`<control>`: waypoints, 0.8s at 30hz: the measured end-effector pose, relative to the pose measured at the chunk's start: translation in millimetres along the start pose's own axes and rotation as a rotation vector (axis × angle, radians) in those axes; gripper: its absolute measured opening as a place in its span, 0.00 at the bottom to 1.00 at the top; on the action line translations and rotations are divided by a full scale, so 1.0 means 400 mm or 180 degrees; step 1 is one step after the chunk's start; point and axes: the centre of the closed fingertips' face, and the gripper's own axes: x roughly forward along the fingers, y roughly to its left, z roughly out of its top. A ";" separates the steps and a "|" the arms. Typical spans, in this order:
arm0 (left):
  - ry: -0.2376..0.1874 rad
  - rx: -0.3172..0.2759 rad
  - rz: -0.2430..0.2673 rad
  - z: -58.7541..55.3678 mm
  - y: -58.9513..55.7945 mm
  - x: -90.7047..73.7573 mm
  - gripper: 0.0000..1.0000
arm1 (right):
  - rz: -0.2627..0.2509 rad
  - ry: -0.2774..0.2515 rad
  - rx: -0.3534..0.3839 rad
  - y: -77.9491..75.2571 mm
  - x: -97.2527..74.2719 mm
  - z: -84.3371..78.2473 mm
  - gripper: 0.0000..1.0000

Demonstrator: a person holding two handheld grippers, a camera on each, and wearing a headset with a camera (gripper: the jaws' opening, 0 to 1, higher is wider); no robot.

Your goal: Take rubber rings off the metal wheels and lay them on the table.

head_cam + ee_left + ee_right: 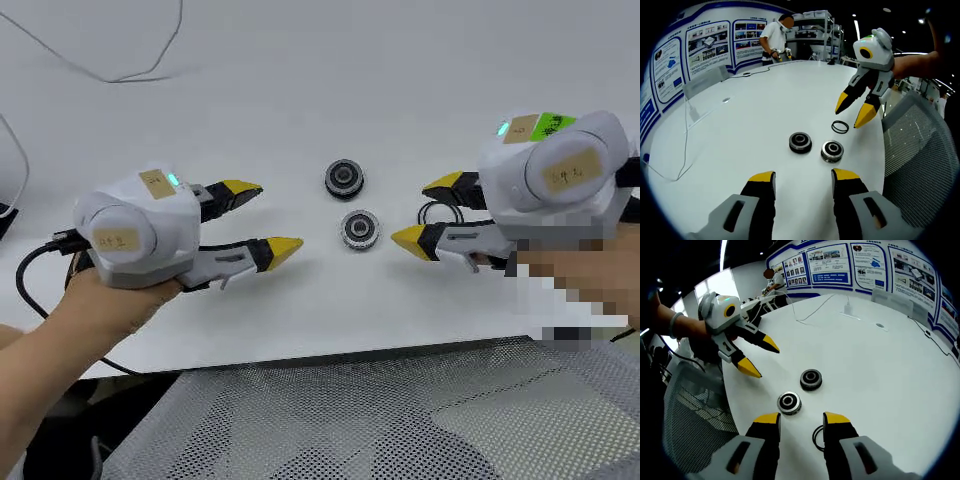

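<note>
Two small metal wheels lie mid-table. The far wheel (344, 178) (800, 142) (811, 379) wears a black rubber ring. The near wheel (359, 229) (832, 150) (789, 402) shows a bare silver rim. A loose black ring (440, 213) (840, 127) (816, 437) lies flat on the table, between the jaws of my right gripper (415, 212) (851, 114) (801, 418), which is open and holds nothing. My left gripper (262, 217) (804, 176) (764, 360) is open and holds nothing, a short way left of the wheels.
The white table's front edge (330, 352) runs just below the grippers, with a grey mesh chair (400, 420) under it. A thin cable (120, 75) trails at the far left. A person (775, 37) stands beyond the table's far side.
</note>
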 end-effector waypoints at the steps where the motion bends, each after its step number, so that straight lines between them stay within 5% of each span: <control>1: -0.0011 0.0004 -0.0008 0.006 0.000 0.004 0.45 | 0.0003 -0.0011 0.0020 0.000 0.003 0.003 0.34; 24: -0.0093 0.0252 -0.0206 0.095 -0.002 0.108 0.27 | 0.0159 -0.0331 0.0689 -0.025 0.087 0.044 0.25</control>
